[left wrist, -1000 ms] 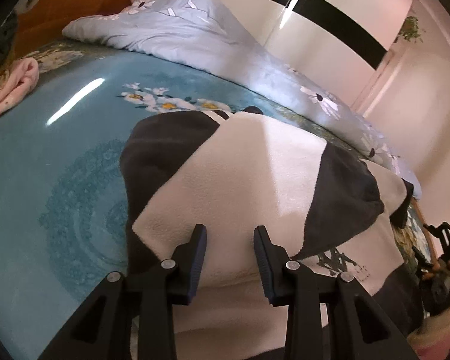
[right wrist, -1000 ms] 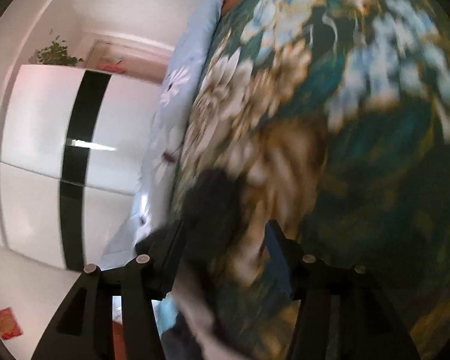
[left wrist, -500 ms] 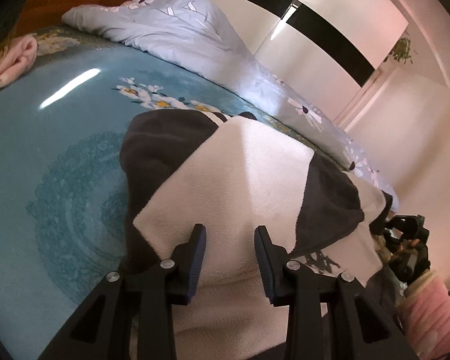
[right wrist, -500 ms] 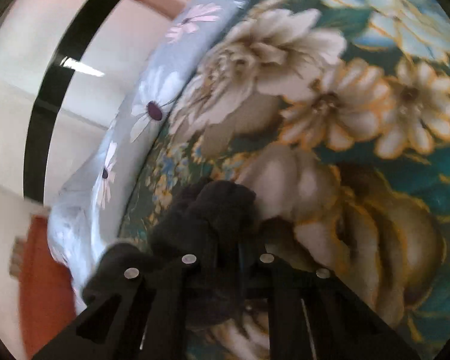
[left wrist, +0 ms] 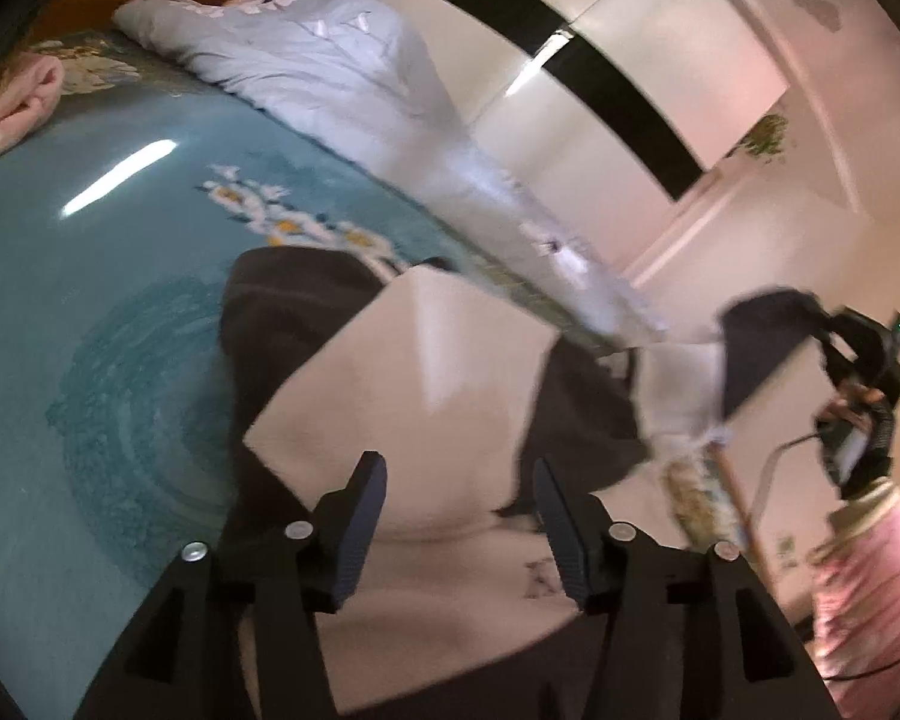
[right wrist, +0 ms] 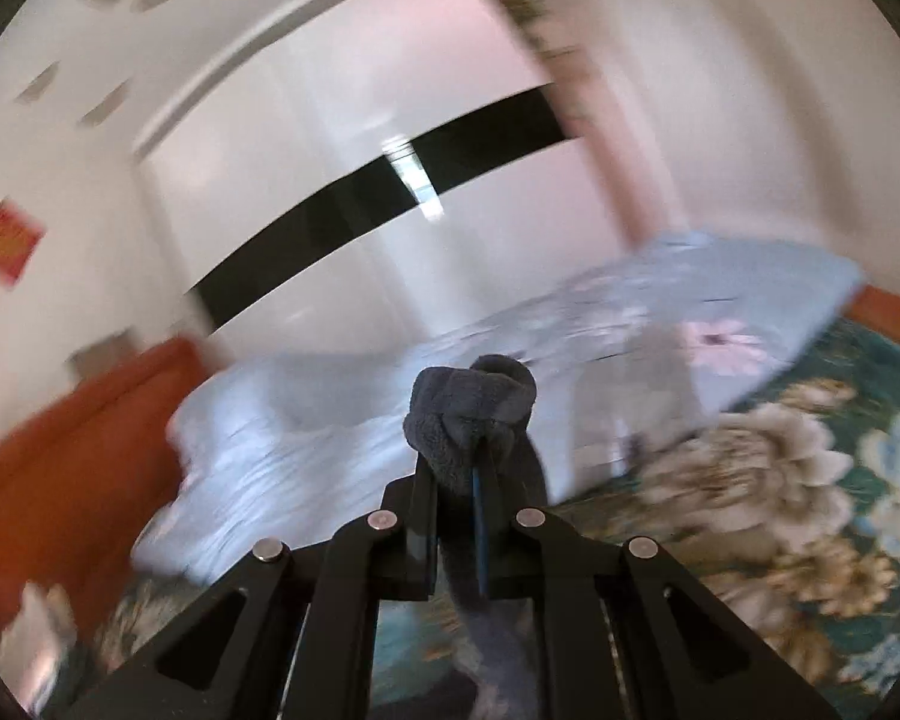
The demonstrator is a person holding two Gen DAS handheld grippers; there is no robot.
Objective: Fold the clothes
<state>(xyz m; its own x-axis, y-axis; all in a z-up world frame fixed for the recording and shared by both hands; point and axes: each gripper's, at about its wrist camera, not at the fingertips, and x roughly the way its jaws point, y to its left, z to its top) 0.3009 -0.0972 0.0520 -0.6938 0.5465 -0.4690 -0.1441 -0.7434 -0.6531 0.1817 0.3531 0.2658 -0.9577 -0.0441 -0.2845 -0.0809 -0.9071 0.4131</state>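
Right wrist view, right tongs [right wrist: 457,480] clamped on dark sleeve [right wrist: 471,405], lifted clear of bedspread [right wrist: 810,480], left tongs [left wrist: 459,516] spread above fleece [left wrist: 408,372].

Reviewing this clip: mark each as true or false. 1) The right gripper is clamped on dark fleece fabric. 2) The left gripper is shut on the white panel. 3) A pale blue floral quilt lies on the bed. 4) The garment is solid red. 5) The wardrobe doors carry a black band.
1) True: the right gripper is shut on a bunch of the black-and-white fleece garment, with its dark fabric bulging past the fingers.
2) False: the left gripper is open, its fingers apart over the white panel.
3) True: the pale blue floral quilt lies along the far side of the teal floral bedspread.
4) False: it is black and white.
5) True: the glossy white wardrobe has a black horizontal band.
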